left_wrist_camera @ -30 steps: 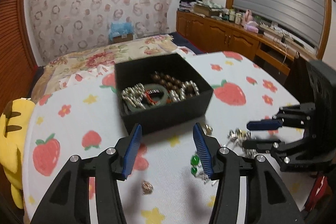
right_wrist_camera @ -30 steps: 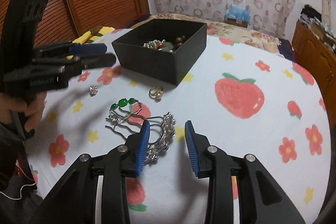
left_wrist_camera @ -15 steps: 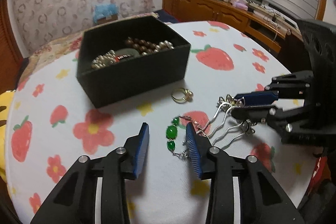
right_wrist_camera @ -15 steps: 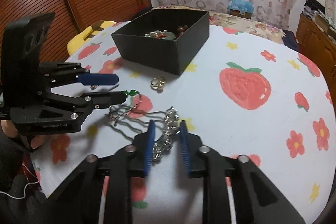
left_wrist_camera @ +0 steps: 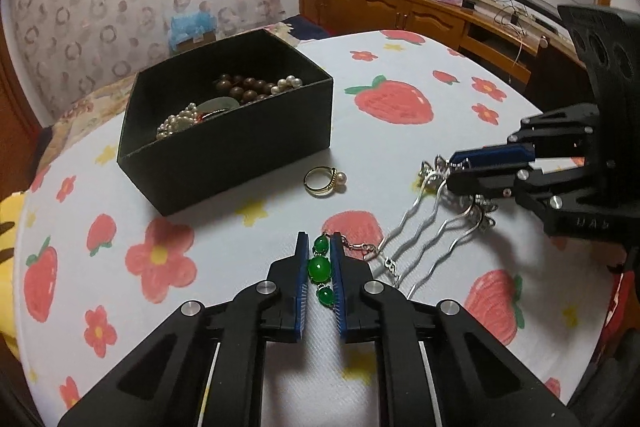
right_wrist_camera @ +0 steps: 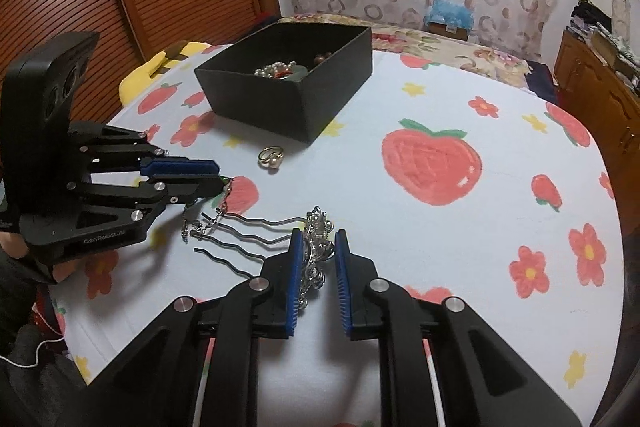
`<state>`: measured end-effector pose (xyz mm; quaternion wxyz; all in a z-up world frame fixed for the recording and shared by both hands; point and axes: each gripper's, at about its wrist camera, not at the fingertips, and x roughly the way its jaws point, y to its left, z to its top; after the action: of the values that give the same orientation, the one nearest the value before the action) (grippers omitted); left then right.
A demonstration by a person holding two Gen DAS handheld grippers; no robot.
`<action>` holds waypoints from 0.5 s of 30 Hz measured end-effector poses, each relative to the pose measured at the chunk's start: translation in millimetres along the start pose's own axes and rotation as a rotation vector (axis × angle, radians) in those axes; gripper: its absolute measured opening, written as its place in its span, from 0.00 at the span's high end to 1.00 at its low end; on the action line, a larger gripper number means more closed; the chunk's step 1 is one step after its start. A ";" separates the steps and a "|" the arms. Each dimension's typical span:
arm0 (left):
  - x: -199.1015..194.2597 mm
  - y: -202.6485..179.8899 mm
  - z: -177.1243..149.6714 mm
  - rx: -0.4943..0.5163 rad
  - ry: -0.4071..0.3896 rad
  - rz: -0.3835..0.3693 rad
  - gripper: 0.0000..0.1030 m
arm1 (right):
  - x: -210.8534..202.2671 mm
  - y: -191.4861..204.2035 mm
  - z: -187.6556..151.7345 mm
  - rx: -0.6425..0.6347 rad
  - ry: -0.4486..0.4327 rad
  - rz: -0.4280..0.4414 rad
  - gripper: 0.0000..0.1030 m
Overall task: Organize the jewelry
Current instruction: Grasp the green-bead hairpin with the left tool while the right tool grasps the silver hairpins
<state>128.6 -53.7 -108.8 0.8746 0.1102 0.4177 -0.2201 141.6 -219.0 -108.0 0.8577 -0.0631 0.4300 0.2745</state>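
Left gripper: closed upon the green-stone bracelet, the largest stone being pinched between the blue pads.
Green-stone bracelet: laid on the strawberry-print tablecloth toward the near edge, its chain end trailing to the silver hair comb.
Right gripper: fingers narrowly parted around the ornamented head of the silver hair comb; whether the head is truly gripped cannot be told.
Silver hair comb: lying flat, wavy prongs pointed toward the left gripper.
Pearl ring: set just beside the front wall of the black box, apart from both grippers.
Black box: placed toward the far edge; pearl strands and brown beads are contained.
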 end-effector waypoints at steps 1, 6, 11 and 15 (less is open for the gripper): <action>-0.7 0.5 0.1 -0.001 0.003 0.011 0.91 | -0.5 -0.6 -0.2 -0.001 -0.002 -0.004 0.83; -10.3 4.6 2.1 -0.013 -0.026 0.025 0.91 | -3.2 -3.3 -0.9 -0.005 -0.010 -0.011 0.83; -25.6 10.5 3.6 -0.033 -0.068 0.038 0.91 | -8.3 -7.6 -3.4 -0.010 -0.013 -0.034 0.83; -35.7 15.3 5.7 -0.050 -0.096 0.042 0.91 | -12.3 -14.8 -4.5 -0.002 -0.015 -0.052 0.83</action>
<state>120.0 -32.0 -77.3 0.9005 0.0864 0.3782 -0.1963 140.3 -238.2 -103.2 0.8677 -0.0731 0.4215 0.2531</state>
